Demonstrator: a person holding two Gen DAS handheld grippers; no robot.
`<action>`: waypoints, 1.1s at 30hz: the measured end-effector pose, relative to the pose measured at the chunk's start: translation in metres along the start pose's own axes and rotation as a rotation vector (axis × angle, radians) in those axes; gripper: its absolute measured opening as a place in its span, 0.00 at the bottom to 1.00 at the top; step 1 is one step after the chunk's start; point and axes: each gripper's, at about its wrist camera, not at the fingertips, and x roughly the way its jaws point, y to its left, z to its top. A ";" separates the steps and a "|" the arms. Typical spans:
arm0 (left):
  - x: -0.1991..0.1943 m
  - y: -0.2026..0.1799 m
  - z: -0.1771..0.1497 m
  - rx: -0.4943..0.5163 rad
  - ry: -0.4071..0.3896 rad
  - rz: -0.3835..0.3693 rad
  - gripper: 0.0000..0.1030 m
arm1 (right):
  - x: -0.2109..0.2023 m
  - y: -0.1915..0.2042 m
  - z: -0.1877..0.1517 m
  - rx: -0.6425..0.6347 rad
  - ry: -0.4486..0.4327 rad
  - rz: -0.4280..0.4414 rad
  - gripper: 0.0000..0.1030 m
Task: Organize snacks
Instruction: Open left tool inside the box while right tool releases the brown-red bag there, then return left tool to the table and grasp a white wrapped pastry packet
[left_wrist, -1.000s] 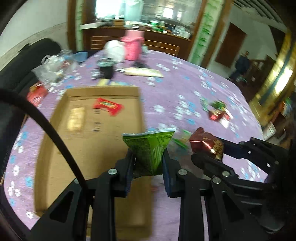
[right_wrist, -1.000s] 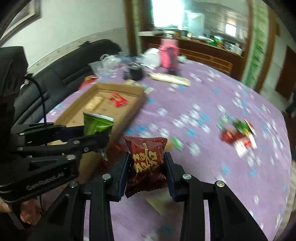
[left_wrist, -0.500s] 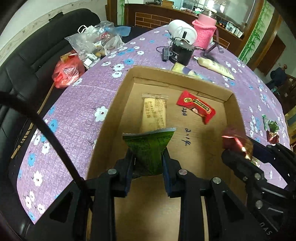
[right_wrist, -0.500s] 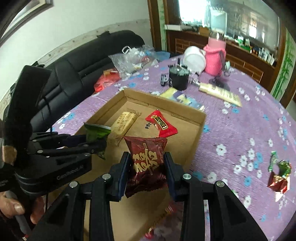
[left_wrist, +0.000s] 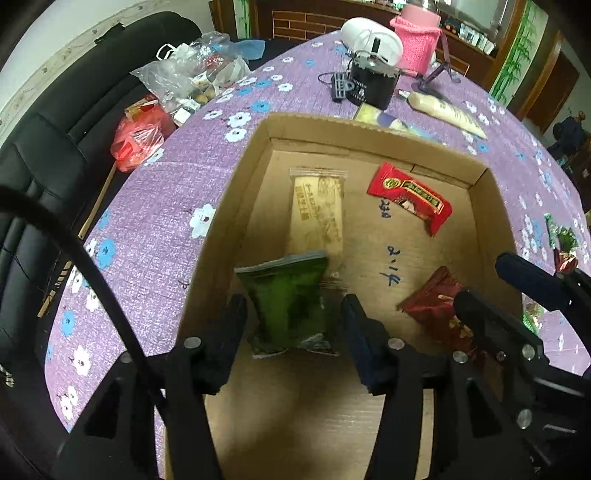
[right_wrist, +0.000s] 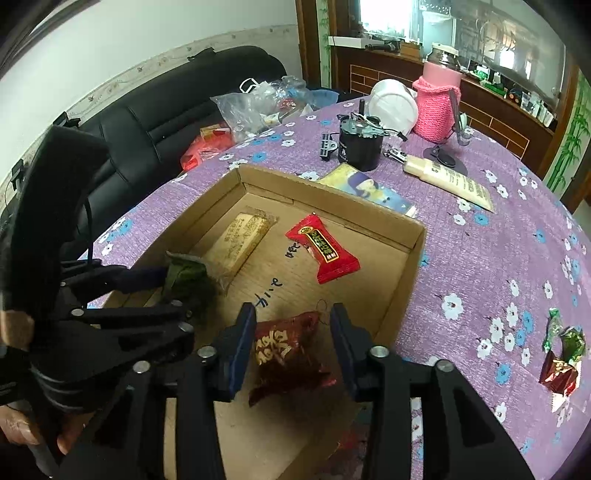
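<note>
Half a second ago both packets were still pinched; now both have been let go. The left gripper (left_wrist: 293, 314) is spread wide, and the green packet (left_wrist: 291, 302) is seen between its fingers without being touched, lying on the floor of the cardboard box (left_wrist: 240, 177) with its far end over the beige bar (left_wrist: 317, 210). The right gripper (right_wrist: 293, 341) is spread as well, and the dark red packet (right_wrist: 286, 350) lies loose in the near part of the box (the red wrapper (right_wrist: 323, 249) is farther in). Two more snacks are therefore judged as placed. A few small snacks (right_wrist: 563, 350) are left on the purple cloth (right_wrist: 480, 258), well apart from the box, and should be collected next.
</note>
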 end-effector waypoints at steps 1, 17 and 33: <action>-0.002 0.000 -0.001 -0.001 -0.002 -0.001 0.55 | -0.002 -0.001 -0.001 0.004 -0.005 0.001 0.46; -0.044 -0.035 -0.023 0.024 -0.071 -0.008 0.56 | -0.053 -0.017 -0.033 0.020 -0.063 -0.001 0.50; -0.059 -0.183 -0.067 0.251 -0.013 -0.159 0.56 | -0.119 -0.157 -0.154 0.289 -0.048 -0.144 0.56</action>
